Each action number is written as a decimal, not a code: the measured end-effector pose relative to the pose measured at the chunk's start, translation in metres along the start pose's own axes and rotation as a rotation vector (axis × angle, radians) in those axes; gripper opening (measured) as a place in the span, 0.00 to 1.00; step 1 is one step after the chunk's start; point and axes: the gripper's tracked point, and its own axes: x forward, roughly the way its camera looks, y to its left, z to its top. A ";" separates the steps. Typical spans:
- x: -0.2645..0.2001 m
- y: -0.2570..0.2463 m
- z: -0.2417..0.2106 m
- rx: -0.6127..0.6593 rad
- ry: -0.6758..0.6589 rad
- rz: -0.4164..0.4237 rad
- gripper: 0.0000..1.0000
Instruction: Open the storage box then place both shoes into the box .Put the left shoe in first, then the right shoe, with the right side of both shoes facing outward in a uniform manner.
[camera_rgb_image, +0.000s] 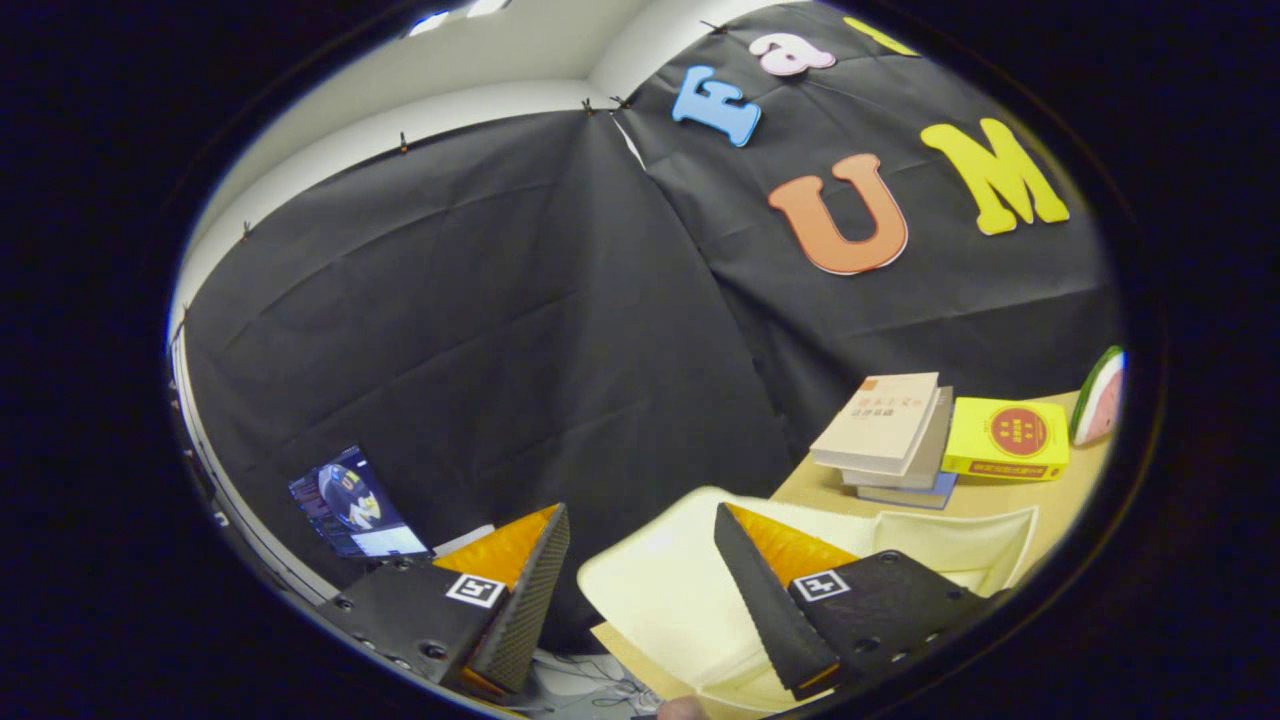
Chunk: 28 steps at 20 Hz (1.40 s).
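Note:
My gripper (640, 515) is open, tilted, and holds nothing. A pale cream storage box (670, 600) lies just ahead of and below the fingers, on the corner of a light wooden table (1075, 480). The right finger (760, 590) hangs over the box's smooth top face, the left finger (525, 590) off to its left past the table's edge. Another cream panel of the box (965, 545) shows beyond the right finger. I cannot tell whether the box is open or closed.
Beyond the box stands a stack of books (885, 435), with a yellow book (1010, 438) and a watermelon-slice toy (1098, 395) to its right. A lit laptop screen (355, 500) sits low past the left finger. Cables (590, 690) lie below the table's edge.

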 end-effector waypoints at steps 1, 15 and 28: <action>-0.005 -0.004 0.002 -0.012 -0.013 -0.018 0.89; -0.151 -0.144 0.014 -0.181 -0.143 -0.350 0.95; -0.321 -0.324 -0.037 -0.172 -0.070 -0.743 0.96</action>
